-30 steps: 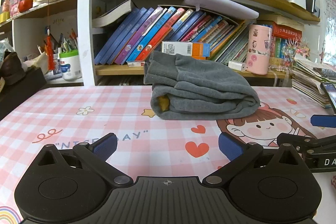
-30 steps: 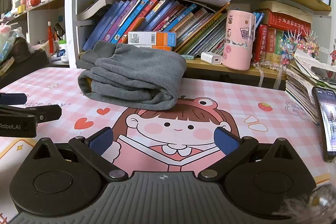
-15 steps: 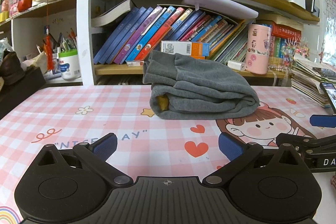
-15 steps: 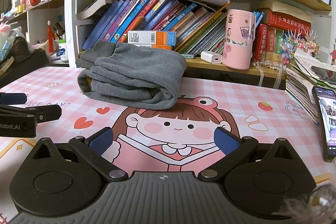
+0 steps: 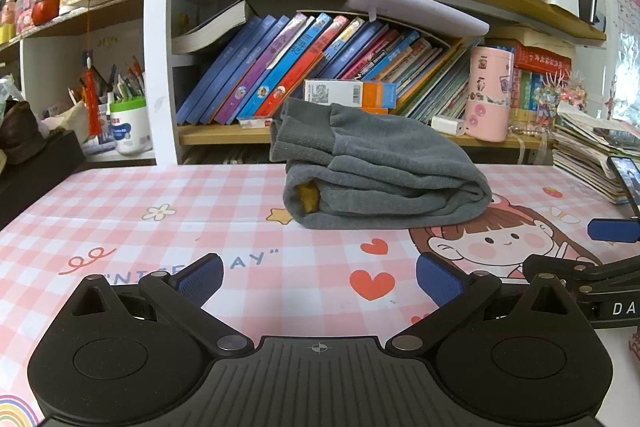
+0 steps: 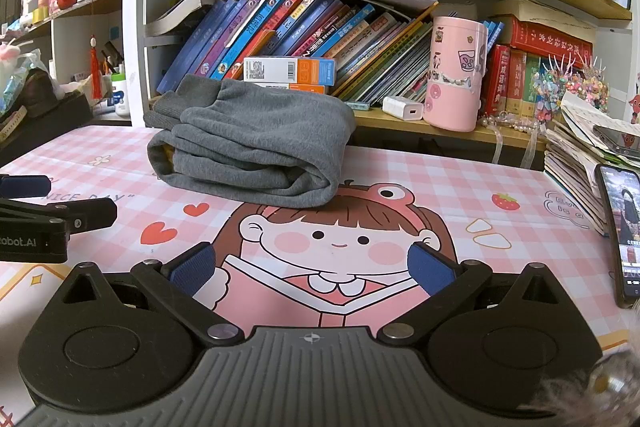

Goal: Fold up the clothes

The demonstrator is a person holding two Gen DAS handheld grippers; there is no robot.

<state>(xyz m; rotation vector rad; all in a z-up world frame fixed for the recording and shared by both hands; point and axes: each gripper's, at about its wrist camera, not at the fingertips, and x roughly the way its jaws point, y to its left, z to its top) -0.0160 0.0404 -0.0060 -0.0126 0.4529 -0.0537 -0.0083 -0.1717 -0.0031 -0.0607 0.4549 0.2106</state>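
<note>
A grey garment (image 5: 380, 179) lies folded in a thick bundle on the pink checked table mat (image 5: 200, 211), near the far edge by the bookshelf. A yellow lining shows at its left end. It also shows in the right wrist view (image 6: 256, 147). My left gripper (image 5: 318, 277) is open and empty, low over the mat, well short of the garment. My right gripper (image 6: 312, 271) is open and empty, also short of the garment, to its right. Each gripper shows at the edge of the other's view.
A bookshelf (image 5: 320, 67) with leaning books stands right behind the garment. A pink tumbler (image 6: 456, 75) and white charger (image 6: 402, 108) sit on its low shelf. A stack of papers (image 6: 580, 155) and a phone (image 6: 624, 227) lie at the right.
</note>
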